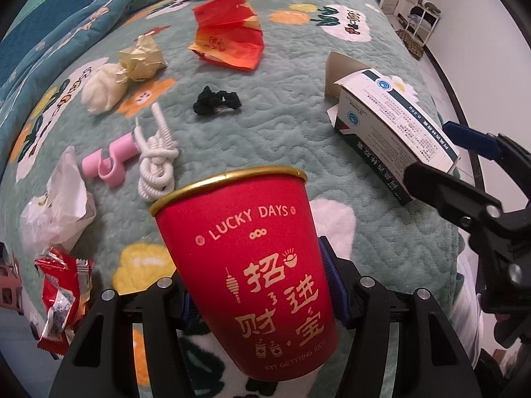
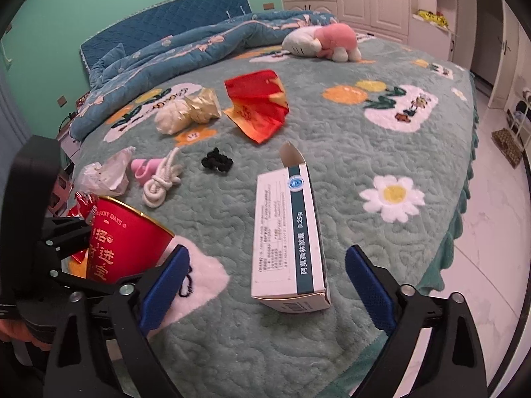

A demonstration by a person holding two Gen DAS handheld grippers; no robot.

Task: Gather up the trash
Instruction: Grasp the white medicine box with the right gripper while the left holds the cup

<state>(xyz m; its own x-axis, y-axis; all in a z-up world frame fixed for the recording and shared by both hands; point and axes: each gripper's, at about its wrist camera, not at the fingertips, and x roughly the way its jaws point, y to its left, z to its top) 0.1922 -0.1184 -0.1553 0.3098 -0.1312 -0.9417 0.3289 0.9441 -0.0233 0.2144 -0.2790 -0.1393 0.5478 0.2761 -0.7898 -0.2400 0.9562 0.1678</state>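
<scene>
My left gripper is shut on a red paper cup with a gold rim and "LUCKY DAYS" print, held upright over the near part of the bed. The cup also shows at the left of the right wrist view. A white and dark-teal medicine carton lies on the green quilted bedspread, with its far flap open. My right gripper stands open around the carton's near end. Its blue pads are clear of the carton on both sides. The carton lies right of the cup.
Scattered on the bedspread are a red-orange wrapper, gold foil with a white wad, a black scrunchie, white rope, a pink clip, crumpled plastic and a red snack wrapper. A plush toy lies farther back. The bed edge is right.
</scene>
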